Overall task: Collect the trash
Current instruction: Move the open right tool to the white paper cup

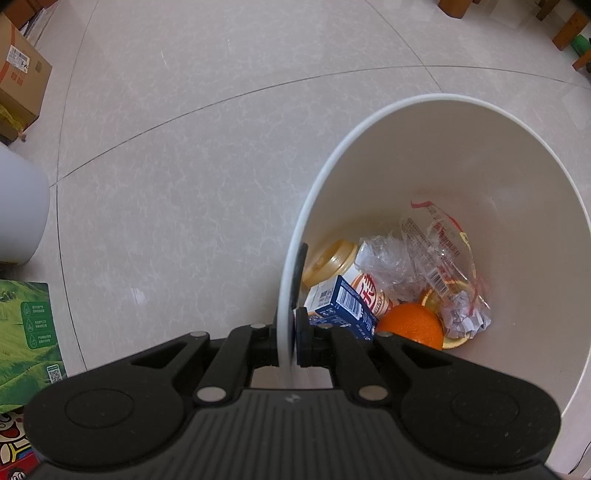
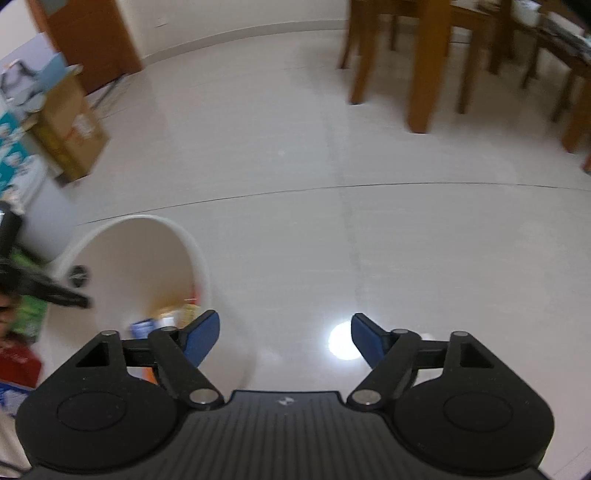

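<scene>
Trash bin (image 1: 424, 155) rim clamped by left gripper (image 1: 287, 343); right gripper (image 2: 285, 341) spread.

You are working over a pale, glossy tile floor (image 2: 369, 240) with faint marbling, divided by thin dark grout lines (image 1: 221, 99). A round glare spot (image 2: 341, 345) from overhead light reflects off the tiles in the right wrist view. Brown wooden table and chair legs (image 2: 421, 74) stand at the far right. A brown wooden door (image 2: 92, 37) and a pale wall with a baseboard (image 2: 240, 31) close the far side of the room. Cardboard boxes (image 1: 18, 74) sit along the left edge, with a green printed box (image 1: 26, 332) nearer. A white rounded object (image 1: 18, 210) stands between them; what it is cannot be told
</scene>
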`<state>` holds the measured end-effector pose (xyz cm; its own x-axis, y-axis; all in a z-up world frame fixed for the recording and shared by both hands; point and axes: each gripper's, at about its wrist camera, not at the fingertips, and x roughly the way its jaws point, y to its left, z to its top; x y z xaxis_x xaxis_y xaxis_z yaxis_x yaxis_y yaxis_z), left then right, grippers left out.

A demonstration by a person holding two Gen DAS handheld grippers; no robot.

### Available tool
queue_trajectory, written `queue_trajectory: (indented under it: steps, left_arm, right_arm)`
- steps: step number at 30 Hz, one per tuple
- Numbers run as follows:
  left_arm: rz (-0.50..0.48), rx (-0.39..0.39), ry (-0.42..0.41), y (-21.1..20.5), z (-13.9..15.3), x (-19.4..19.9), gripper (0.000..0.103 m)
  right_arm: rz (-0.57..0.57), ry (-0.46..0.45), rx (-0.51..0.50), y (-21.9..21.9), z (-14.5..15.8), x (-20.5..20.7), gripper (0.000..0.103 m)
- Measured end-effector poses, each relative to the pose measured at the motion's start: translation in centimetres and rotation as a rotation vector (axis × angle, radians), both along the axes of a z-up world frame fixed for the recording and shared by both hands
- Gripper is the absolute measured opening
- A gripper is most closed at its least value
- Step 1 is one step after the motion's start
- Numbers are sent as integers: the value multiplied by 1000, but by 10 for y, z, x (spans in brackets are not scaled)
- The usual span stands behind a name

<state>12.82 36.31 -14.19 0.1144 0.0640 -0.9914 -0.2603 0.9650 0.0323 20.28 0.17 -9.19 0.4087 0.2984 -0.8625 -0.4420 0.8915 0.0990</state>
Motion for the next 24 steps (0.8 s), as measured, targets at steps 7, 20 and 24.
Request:
queue_trajectory:
  steps: [7,20,24]
  left_arm:
    - [2,-3,2,0,1,1,2]
    - [-1,-29,5,2,3,-2,2]
    - [0,-35,6,3,5,-1,2]
  right_arm:
    - [-146,32,-156,-56,-87,37,85]
    - [-373,235,-184,-137,-251,85,84]
    - [-379,258,-176,-138,-275,93,82]
